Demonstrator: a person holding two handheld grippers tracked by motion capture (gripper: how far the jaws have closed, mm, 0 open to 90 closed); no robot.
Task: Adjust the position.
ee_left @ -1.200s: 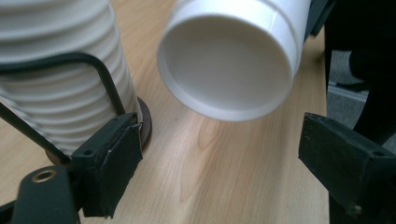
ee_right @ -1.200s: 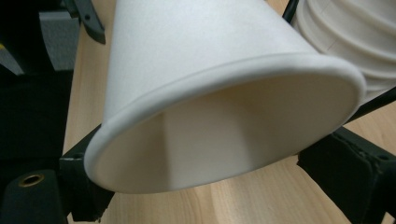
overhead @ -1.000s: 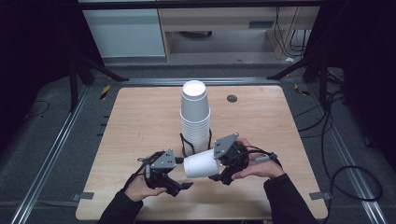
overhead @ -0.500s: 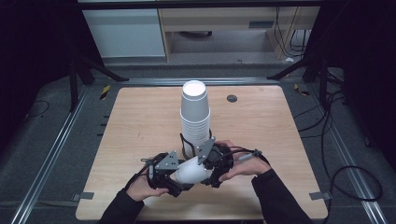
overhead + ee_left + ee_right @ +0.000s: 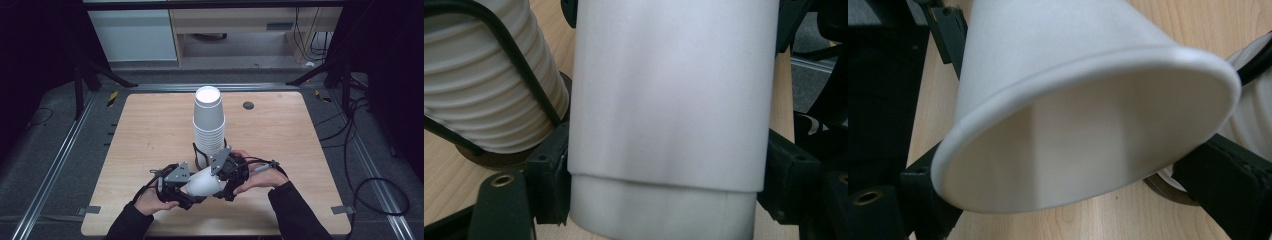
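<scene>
Near the front edge of the surface (image 5: pixel 150 140), a single paper cup (image 5: pixel 202 182) lies sideways between both grippers, base toward the left gripper (image 5: pixel 175 187), mouth toward the right gripper (image 5: pixel 225 175). Each gripper's fingers (image 5: pixel 549 175) close on its sides. Just behind stands the cup stack (image 5: pixel 209 125), ringed by a black holder (image 5: pixel 519 70).
</scene>
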